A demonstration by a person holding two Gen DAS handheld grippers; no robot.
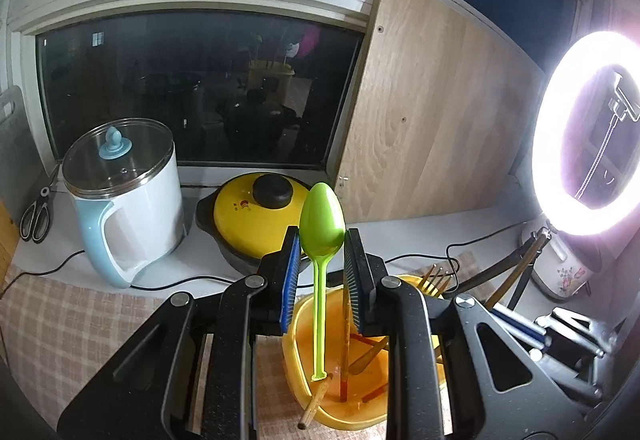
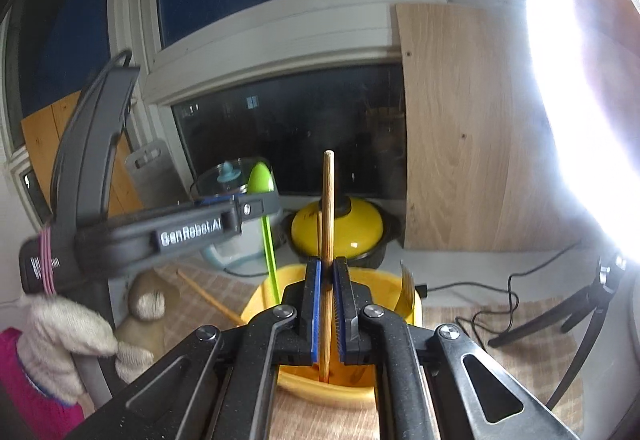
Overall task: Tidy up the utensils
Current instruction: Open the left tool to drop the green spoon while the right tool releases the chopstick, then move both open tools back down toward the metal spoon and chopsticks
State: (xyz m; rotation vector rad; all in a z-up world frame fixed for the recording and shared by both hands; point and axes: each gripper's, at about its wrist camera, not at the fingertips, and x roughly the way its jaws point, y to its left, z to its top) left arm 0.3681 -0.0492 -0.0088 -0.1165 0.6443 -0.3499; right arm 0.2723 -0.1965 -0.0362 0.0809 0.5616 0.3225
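Left gripper (image 1: 322, 240) sat centre frame in its own view, pads spread apart either side of the green spoon (image 1: 322, 217), not actually pinching it as far as could be seen. Spoon stood bowl-up, handle running down into the yellow holder (image 1: 298, 392) at lower centre, foot resting on the bottom next to some wooden sticks. Gold fork (image 1: 436, 278) poked up at the holder's far rim, right of centre. Over in the right wrist view, right gripper (image 2: 328, 272) was clamped tight on a wooden chopstick (image 2: 328, 207), upright, lower tip down inside the same holder. Left gripper showed up there too, across the left half, held by a white-gloved hand (image 2: 60, 336). Behind all that: white kettle (image 1: 128, 195) with glass lid at left, yellow-lidded pot (image 1: 256, 207) just beside it, scissors (image 1: 36, 215) far left, ring light (image 1: 588, 131) blazing on the right.
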